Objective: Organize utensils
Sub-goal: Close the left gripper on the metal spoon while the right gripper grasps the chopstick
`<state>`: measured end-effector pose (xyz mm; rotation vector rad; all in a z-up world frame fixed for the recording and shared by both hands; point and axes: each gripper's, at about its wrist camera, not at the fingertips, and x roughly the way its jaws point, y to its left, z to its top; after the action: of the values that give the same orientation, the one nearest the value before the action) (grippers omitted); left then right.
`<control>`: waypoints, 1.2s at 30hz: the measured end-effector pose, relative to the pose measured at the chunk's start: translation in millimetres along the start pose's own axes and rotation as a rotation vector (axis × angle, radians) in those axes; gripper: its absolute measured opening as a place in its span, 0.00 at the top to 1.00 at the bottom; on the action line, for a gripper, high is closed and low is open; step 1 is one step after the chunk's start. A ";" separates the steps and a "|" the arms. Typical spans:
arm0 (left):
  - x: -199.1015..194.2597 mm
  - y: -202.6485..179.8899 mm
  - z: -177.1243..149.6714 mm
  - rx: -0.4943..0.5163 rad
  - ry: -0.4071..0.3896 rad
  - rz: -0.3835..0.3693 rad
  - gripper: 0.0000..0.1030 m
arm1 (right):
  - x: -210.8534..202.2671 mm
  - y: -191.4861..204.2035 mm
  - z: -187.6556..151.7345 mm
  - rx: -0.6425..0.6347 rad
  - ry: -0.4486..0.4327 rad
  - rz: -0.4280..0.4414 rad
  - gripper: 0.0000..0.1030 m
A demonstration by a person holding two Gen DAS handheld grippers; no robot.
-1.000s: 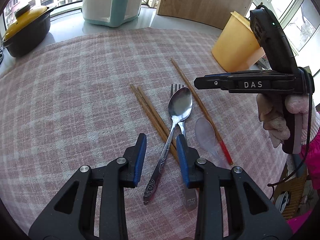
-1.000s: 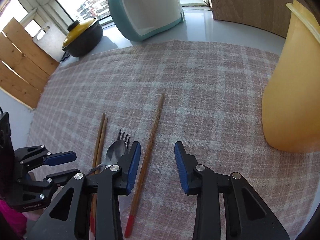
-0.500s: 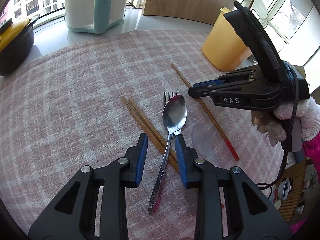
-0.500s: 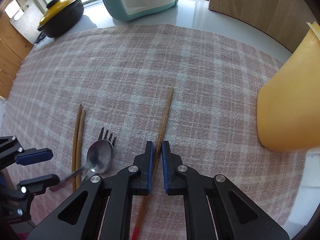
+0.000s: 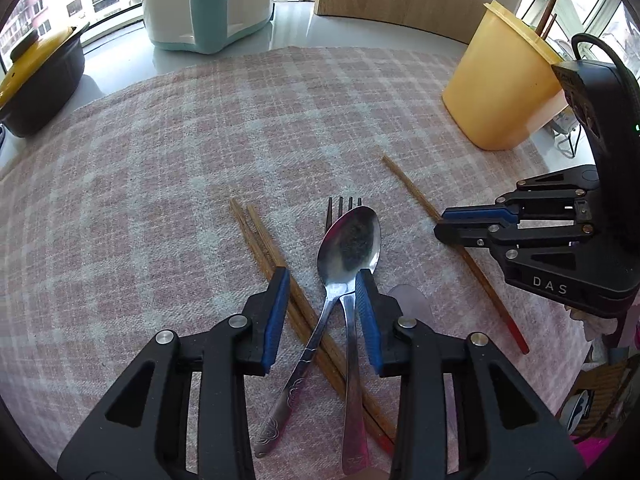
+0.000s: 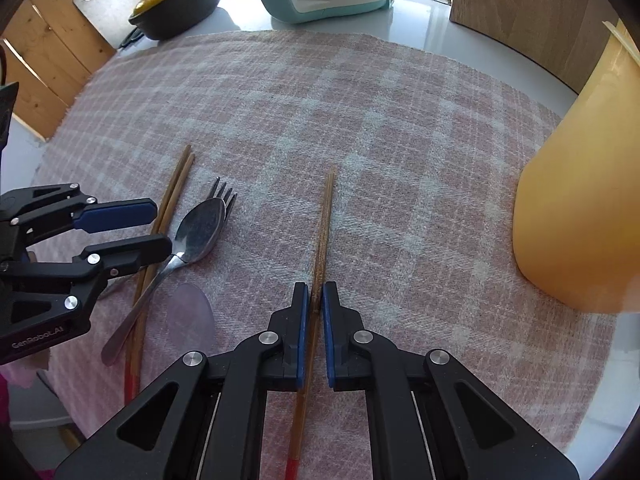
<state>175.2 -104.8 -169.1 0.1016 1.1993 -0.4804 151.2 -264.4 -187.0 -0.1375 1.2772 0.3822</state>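
Left wrist view: pink checked cloth [image 5: 160,184] over a pale counter by a window; black pot with a yellow lid [image 5: 36,76] at far left, yellow tub [image 5: 496,96] at far right with sticks standing in it. Left gripper [image 5: 322,276] points down over the pile, jaws partly open and just widened, straddling the spoon [image 5: 348,240], the fork [image 5: 352,340] under it and a crossed pair of chopsticks [image 5: 260,236]; pads grip nothing. Right gripper [image 5: 440,226] at right sits on a single chopstick [image 5: 408,184].

Right wrist view: same cloth [image 6: 360,120], tub [image 6: 576,208] at right. Right gripper [image 6: 316,296] is closed tight on the single chopstick [image 6: 326,208], which lies flat on the cloth. Left gripper [image 6: 160,226] at left, over the spoon [image 6: 200,232].
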 end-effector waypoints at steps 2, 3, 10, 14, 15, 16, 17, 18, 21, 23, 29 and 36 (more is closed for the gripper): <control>4.3 -3.0 1.6 0.017 0.007 0.015 0.65 | -1.8 -4.3 -2.6 0.014 0.000 0.010 0.95; 5.2 -4.1 2.1 0.025 0.010 0.014 0.65 | -2.3 -5.3 -3.8 0.021 -0.001 0.012 0.95; 7.6 -9.2 5.8 0.076 0.017 -0.012 0.65 | -5.8 -5.8 -5.5 0.032 0.002 -0.026 0.95; 16.8 -12.6 8.1 0.105 0.035 -0.007 0.65 | 0.2 0.6 0.9 0.055 0.002 -0.045 0.95; 19.4 -13.5 9.2 0.116 0.035 -0.002 0.65 | 0.0 0.9 0.3 0.057 0.002 -0.053 0.95; 20.8 -13.6 9.6 0.123 0.031 0.003 0.65 | 0.0 0.9 1.0 0.058 0.002 -0.062 0.95; 21.3 -13.1 9.7 0.127 0.021 0.005 0.65 | 0.2 1.8 1.2 0.056 0.003 -0.072 0.95; 21.6 -12.1 9.3 0.129 0.016 0.000 0.65 | 0.2 3.1 0.8 0.053 0.004 -0.083 0.95; 20.2 -11.0 8.9 0.129 0.008 -0.007 0.65 | 0.6 5.6 1.5 0.041 0.009 -0.108 0.96; 18.5 -9.5 8.3 0.117 0.004 -0.005 0.65 | 0.5 5.1 1.9 0.035 0.013 -0.113 0.96; 13.9 -5.1 7.8 0.062 -0.012 0.001 0.66 | 1.9 3.7 6.1 0.020 0.018 -0.086 0.96; 0.5 3.5 0.7 -0.051 -0.063 0.027 0.66 | -5.8 -2.4 -1.8 -0.010 -0.007 -0.026 0.96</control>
<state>177.3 -102.0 -169.9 0.0579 1.1459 -0.4259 149.0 -268.3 -182.3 -0.1614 1.2658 0.3666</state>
